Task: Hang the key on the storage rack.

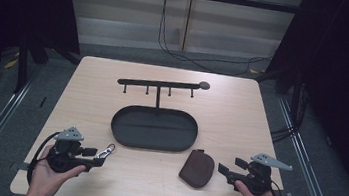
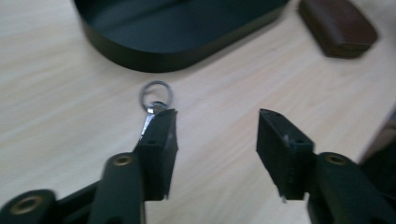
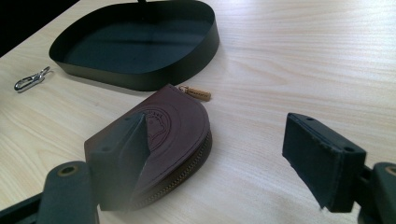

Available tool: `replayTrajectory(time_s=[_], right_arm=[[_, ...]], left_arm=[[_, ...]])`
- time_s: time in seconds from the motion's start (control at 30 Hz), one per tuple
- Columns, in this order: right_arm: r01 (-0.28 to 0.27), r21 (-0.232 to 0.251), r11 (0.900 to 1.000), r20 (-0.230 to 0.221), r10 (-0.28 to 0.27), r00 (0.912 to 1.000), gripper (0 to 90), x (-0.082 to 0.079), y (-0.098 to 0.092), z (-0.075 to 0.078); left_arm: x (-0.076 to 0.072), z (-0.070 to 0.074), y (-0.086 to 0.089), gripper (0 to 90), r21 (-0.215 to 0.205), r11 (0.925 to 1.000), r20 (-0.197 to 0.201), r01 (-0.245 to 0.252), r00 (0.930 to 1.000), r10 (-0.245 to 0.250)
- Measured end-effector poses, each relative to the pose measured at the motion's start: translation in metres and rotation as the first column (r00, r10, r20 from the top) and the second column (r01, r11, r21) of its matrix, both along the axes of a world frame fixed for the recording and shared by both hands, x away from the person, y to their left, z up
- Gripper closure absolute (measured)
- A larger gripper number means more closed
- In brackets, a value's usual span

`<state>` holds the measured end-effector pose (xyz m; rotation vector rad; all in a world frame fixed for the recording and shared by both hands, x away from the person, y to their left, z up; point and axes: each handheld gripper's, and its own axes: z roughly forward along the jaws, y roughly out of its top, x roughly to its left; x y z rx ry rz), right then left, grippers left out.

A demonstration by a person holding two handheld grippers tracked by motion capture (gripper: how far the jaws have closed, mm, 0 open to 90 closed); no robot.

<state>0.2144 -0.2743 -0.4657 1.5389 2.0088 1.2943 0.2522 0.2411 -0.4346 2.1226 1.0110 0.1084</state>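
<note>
left gripper fingers wide apart, empty | key clip at its 12 o'clock | right gripper fingers spread, empty, by pouch | risk: thin clip skids when pinched

Each black hand-held gripper carries a grey three-cornered plate, brass-coloured screws and a trailing cable.

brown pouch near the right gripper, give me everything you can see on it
The pouch is dark brown, leather-looking, half-round with one straight edge. A round emblem is stamped on its top face. A brass-coloured zip runs along the curved edge and looks closed, with a small tan pull tab at the end nearest the tray. It lies flat on the table, just clear of the tray's rim. The right gripper sits open beside it, not touching.
</note>
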Motion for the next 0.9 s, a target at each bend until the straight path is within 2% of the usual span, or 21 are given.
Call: replayTrajectory(time_s=[0.03, 0.1, 0.23, 0.3, 0.33, 0.37, 0.43, 0.53, 0.57, 0.6, 0.67, 0.73, 0.9], right_arm=[[0.0, 0.0, 1.0, 0.0, 0.0, 1.0, 22.7, 0.0, 0.0, 0.0], [-0.003, 0.0, 1.0, -0.002, 0.003, 1.0, 22.9, 0.0, 0.0, 0.0], [-0.004, -0.007, 1.0, -0.006, 0.004, 1.0, 22.9, 0.0, 0.0, 0.0], [-0.006, -0.01, 1.0, -0.002, 0.006, 1.0, 23.1, 0.0, 0.001, 0.0], [-0.012, -0.012, 1.0, -0.004, 0.012, 0.9999, 23.2, 0.0, 0.001, -0.001], [-0.012, -0.012, 1.0, -0.004, 0.012, 0.9999, 23.2, 0.0, 0.001, -0.001], [-0.017, -0.013, 1.0, -0.004, 0.017, 0.9998, 23.4, 0.0, 0.001, 0.0], [-0.018, -0.015, 1.0, -0.007, 0.018, 0.9998, 23.6, -0.001, 0.001, 0.0], [-0.016, -0.017, 1.0, -0.007, 0.016, 0.9998, 23.6, -0.001, 0.001, -0.001], [-0.016, -0.017, 1.0, -0.007, 0.016, 0.9998, 23.6, -0.001, 0.001, -0.001], [-0.019, -0.017, 1.0, -0.008, 0.019, 0.9998, 23.7, 0.0, 0.001, -0.001], [-0.017, -0.016, 1.0, -0.011, 0.017, 0.9998, 23.7, 0.0, 0.001, -0.001], [-0.017, -0.017, 1.0, -0.011, 0.017, 0.9998, 23.9, -0.001, 0.001, -0.001]], left_arm=[[0.001, 0.001, -0.001, 47.7, 0.017, 0.9998, 0.007, -0.013, 0.9999, 0.013], [0.006, 0.003, -0.001, 49.3, 0.035, 0.9994, 0.0, -0.003, 1.0, 0.003], [0.014, 0.005, -0.005, 52.1, 0.101, 0.9949, 0.007, 0.007, 0.9999, -0.008], [0.019, 0.005, -0.007, 53.1, 0.108, 0.9939, -0.009, 0.023, 0.9997, -0.022], [0.022, 0.005, -0.009, 54.3, 0.12, 0.9925, -0.006, 0.023, 0.9997, -0.023], [0.024, 0.005, -0.011, 54.3, 0.134, 0.9903, -0.019, 0.035, 0.9993, -0.032], [0.028, 0.007, -0.014, 56.7, 0.144, 0.9885, -0.02, 0.047, 0.9988, -0.045], [0.034, 0.008, -0.019, 59.0, 0.177, 0.9831, -0.03, 0.047, 0.9986, -0.042], [0.037, 0.007, -0.021, 60.5, 0.197, 0.9787, -0.04, 0.057, 0.998, -0.05], [0.037, 0.007, -0.021, 61.4, 0.197, 0.9787, -0.04, 0.057, 0.998, -0.05], [0.04, 0.006, -0.025, 61.7, 0.227, 0.9725, -0.043, 0.053, 0.9981, -0.044], [0.043, 0.004, -0.028, 61.5, 0.232, 0.9698, -0.062, 0.074, 0.9962, -0.061], [0.055, -0.002, -0.031, 59.5, 0.246, 0.9671, -0.09, 0.065, 0.995, -0.044]])
